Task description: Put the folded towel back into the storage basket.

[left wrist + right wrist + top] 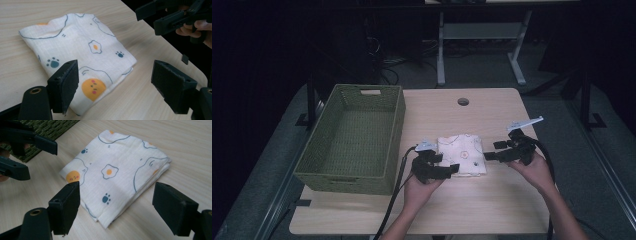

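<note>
Lying flat on the worktop (492, 210) just right of the basket (352, 142) — folded cloth (461, 154), printed with eggs and paw marks. Flanked by left gripper (447, 170) and right gripper (492, 152), both with jaws wide, holding nothing. Likely light, soft and limp — apt to sag or unfold if lifted by one layer. Best taken at the stacked corner or thick folded edge, pinching all layers.

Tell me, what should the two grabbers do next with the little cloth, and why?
Probably close on the folded cloth. It lies flat on the table, and the left gripper and right gripper sit open at opposite edges, gripping nothing. The empty green basket beside it seems a likely destination.
</note>
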`<state>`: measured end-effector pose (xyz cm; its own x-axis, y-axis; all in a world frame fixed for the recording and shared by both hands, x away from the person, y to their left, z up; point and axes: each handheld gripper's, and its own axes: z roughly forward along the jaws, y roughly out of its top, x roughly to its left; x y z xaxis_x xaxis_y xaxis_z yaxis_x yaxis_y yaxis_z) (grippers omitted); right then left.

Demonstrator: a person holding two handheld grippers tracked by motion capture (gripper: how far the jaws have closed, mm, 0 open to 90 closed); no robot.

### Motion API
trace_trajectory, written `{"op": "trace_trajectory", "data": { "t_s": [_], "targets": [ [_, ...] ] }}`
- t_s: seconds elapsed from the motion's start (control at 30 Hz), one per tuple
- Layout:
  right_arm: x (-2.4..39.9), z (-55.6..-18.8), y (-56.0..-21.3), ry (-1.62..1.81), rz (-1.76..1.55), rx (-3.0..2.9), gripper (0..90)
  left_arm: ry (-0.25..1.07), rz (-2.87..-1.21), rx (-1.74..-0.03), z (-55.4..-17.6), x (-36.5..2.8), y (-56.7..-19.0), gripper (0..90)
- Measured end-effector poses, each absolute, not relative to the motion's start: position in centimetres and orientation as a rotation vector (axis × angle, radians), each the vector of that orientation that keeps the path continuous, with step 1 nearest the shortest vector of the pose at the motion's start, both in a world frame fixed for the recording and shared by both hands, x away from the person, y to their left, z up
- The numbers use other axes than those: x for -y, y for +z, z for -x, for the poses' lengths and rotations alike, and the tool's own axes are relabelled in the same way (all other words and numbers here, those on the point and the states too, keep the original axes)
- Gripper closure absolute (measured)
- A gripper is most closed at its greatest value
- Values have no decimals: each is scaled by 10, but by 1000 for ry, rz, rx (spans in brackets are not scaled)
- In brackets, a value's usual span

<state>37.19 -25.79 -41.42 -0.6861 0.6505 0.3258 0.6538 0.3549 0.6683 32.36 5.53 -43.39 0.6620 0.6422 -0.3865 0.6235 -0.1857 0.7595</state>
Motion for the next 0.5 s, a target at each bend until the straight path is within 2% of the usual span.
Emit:
{"op": "trace_trajectory", "data": {
  "t_s": [0.5],
  "targets": [
    [243,-406,-413,-1242,1254,2559,227,-2,-1891,-1075,-338,-56,-444,289]
  ]
}}
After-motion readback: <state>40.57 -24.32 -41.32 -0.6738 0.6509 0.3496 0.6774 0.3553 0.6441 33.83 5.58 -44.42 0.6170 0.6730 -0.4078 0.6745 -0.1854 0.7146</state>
